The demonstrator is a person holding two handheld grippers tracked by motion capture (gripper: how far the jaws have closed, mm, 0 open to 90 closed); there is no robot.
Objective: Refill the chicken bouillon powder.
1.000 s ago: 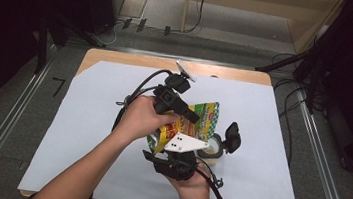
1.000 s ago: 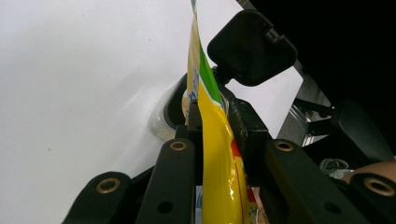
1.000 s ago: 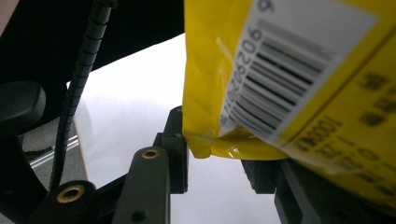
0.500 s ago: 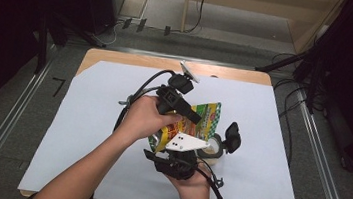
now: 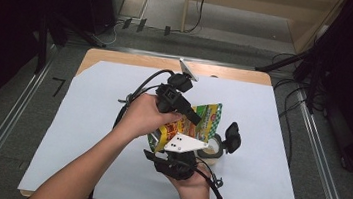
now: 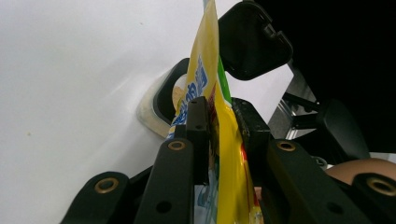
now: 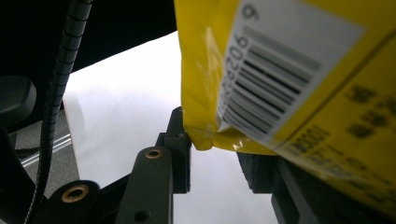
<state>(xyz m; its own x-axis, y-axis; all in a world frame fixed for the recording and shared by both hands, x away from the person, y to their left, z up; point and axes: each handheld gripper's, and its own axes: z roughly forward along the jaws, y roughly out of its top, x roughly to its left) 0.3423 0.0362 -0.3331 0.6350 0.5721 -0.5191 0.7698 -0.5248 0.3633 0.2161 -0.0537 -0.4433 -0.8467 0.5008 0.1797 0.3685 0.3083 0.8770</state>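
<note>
Not much has moved in the last second: both hands are parked in the same spot over the white sheet (image 5: 85,134) and the yellow snack bag (image 5: 201,117) hangs between them just like before, maybe tipped a hair differently. My read is they're mid-hold, lining the pack up rather than carrying it anywhere, so whatever comes next (a tear or a set-down, I'd guess) hasn't started. The left gripper (image 6: 219,126) is pinched narrow on the bag, jaws pressing both faces of the foil with the pack edge-on, running up toward 12 o'clock past the tips. The right gripper (image 7: 212,156) has its jaws set narrow too, and the bag's bottom corner with the barcode sits between them, coming in from about 1 o'clock; it looks to rest against the left-hand jaw, but I can't tell if it's actually clamped. In the high view the bag is at table centre, with a roll of tape (image 5: 211,151) on the sheet just at its 5 o'clock.
</note>
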